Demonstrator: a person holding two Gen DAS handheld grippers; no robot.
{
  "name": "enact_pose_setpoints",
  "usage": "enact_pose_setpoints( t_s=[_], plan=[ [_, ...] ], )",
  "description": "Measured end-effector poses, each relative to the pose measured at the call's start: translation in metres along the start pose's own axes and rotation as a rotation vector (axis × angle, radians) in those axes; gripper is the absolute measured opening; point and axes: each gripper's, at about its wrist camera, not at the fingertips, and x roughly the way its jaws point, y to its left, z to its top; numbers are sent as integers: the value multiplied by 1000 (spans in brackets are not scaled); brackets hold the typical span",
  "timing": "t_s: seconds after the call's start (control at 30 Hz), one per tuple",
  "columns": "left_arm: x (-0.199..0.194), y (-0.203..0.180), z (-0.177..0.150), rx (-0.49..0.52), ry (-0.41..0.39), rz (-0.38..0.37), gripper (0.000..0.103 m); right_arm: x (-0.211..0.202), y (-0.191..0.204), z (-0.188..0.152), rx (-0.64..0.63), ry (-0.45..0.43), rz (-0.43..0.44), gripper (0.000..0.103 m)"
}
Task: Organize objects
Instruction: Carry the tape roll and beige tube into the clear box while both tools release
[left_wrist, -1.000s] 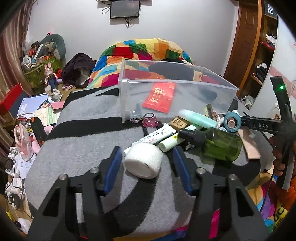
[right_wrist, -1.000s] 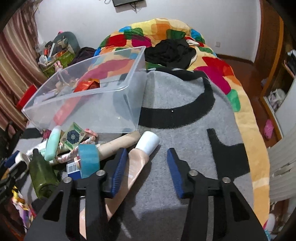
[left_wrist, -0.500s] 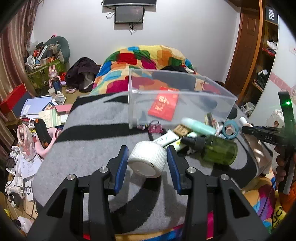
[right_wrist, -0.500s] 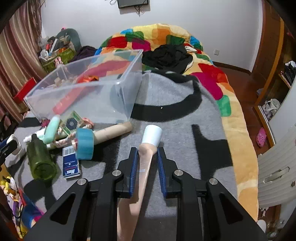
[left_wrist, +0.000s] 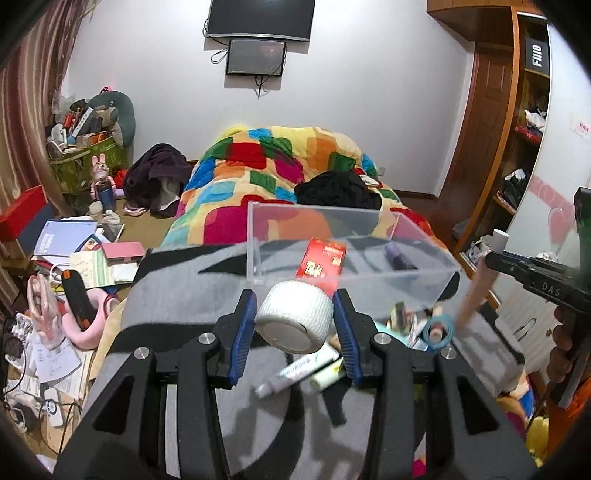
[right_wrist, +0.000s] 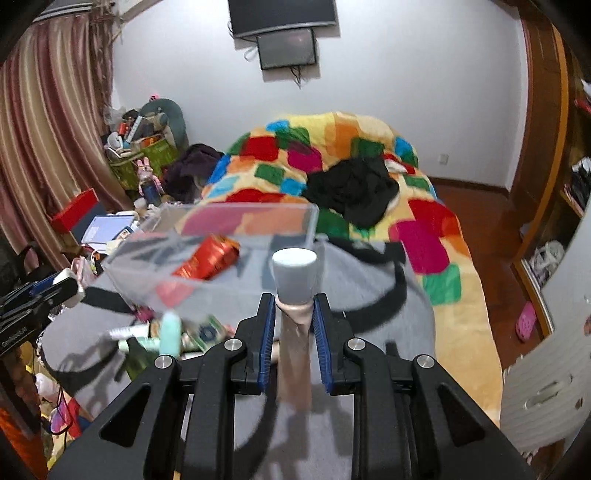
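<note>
We have left gripper clamped on white tape roll; right gripper pinching beige tube, both above clear bin.

Dim indoor light, motion blur, fisheye-curved dark edges.

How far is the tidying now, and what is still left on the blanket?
Done: a red packet and a purple item lie in the clear bin. In hand: the left tongs grip a white tape roll, the right tongs a beige tube, both lifted. Left on the gray blanket: a white tube, a blue tape ring and other small items.
</note>
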Motion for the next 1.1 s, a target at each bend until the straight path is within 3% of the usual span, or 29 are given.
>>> enact_pose_setpoints(
  t_s=[0.33,0.8,0.93,1.1],
  plan=[
    [33,-6,31,17,22,-16,42,48,14,39,5,53,81,18],
    [103,-8,45,25,191,-28,42,116,49,58,-122,228,116,18],
    [100,-11,44,34,192,-39,43,118,48,60,-123,257,144,18],
    [79,-14,50,47,145,-42,44,93,56,60,-174,198,133,19]
  ],
)
